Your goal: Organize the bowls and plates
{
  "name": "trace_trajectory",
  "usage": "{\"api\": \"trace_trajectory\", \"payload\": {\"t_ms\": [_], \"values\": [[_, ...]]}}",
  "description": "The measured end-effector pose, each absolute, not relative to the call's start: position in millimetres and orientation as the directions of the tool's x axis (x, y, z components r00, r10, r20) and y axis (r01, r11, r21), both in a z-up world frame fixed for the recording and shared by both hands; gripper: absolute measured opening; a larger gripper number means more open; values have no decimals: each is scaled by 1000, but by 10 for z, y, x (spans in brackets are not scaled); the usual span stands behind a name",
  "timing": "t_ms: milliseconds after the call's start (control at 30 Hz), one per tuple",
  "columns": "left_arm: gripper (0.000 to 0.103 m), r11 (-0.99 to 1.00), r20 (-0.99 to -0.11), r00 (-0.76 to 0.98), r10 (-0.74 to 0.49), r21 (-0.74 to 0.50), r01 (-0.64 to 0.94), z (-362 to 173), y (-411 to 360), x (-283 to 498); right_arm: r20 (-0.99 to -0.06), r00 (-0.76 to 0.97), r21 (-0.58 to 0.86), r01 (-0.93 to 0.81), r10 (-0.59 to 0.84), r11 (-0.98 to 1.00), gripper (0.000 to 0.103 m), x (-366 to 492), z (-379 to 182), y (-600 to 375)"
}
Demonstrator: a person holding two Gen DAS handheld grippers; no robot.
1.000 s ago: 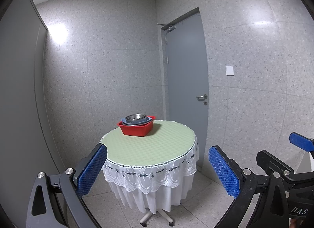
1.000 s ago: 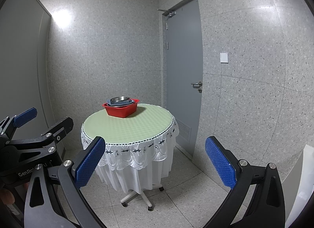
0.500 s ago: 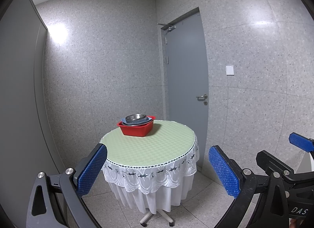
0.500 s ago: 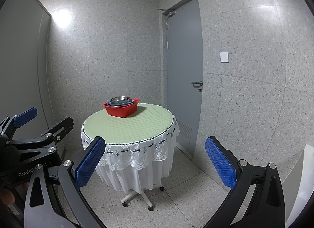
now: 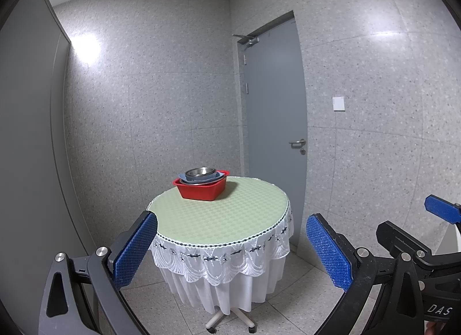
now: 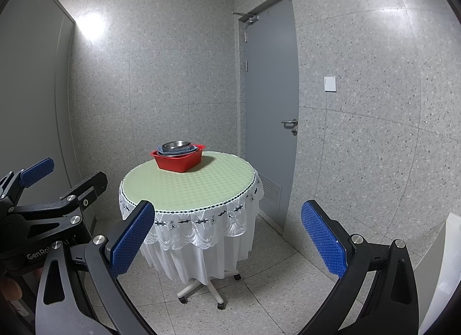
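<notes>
Both the left tongs (image 5: 232,247) and right tongs (image 6: 227,234) hang spread wide and empty, well short of the red basin (image 5: 201,188) of nested bowls above frame centre at the round worktop's (image 5: 219,219) far edge, neither clearly nearer.

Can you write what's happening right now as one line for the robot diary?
left gripper: open, empty | right gripper: open, empty | dishes nested in red tub | table: not reached

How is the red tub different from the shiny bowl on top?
The red tub is squarish with straight sides; the shiny bowl is round. The red tub looks like plastic and the shiny bowl like metal. The red tub is wider and sits on the table; the shiny bowl rests highest in the stack. Both stand upright, open side up.
</notes>
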State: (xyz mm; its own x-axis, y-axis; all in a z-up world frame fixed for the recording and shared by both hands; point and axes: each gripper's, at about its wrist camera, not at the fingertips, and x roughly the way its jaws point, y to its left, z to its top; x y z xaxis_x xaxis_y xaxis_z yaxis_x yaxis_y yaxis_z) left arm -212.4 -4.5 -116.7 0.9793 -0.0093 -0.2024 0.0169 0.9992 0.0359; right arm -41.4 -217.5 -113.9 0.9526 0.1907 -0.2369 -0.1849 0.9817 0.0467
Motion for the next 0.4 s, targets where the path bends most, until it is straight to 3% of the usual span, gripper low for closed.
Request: {"api": "trace_trajectory", "payload": {"t_ms": [400], "values": [[102,999,-204,979,3,39,5,-1167,1,-2105,-242,950,48,-189,195,981,103,-392,-1138,-2159]]}}
